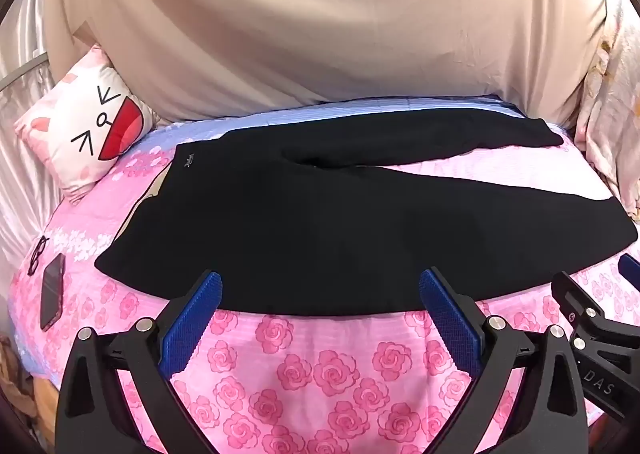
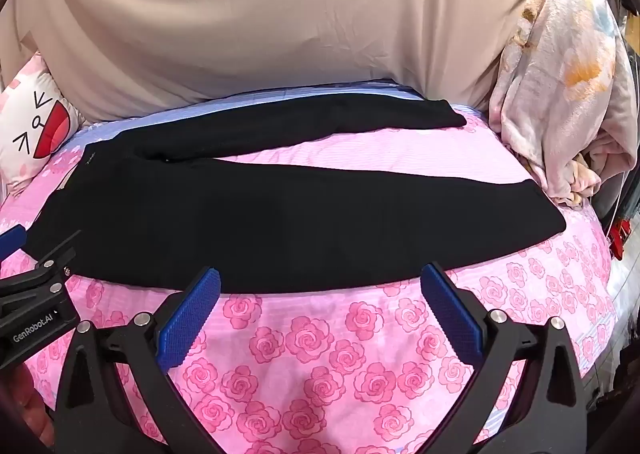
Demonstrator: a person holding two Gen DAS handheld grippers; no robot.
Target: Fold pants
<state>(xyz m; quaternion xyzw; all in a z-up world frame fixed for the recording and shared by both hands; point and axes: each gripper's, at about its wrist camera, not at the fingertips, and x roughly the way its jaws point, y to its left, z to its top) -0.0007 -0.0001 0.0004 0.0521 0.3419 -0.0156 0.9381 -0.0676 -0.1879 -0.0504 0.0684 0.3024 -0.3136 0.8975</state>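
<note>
on the rose-print bed [image 1: 320, 366], black pants [image 1: 280, 230] lie unfolded; left claw [image 1: 320, 286] and right claw [image 2: 320, 282] both spread, empty.

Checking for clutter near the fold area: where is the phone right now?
The phone shows only in the left wrist view, lying on the pink rose bedsheet at the far left, just below the glasses and left of the pants waistband.

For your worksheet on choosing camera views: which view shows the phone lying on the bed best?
The left wrist view. There the phone lies fully visible on the pink floral sheet, next to the glasses, left of the black pants. The right wrist view shows none of it: that part of the bed falls outside its frame.
</note>
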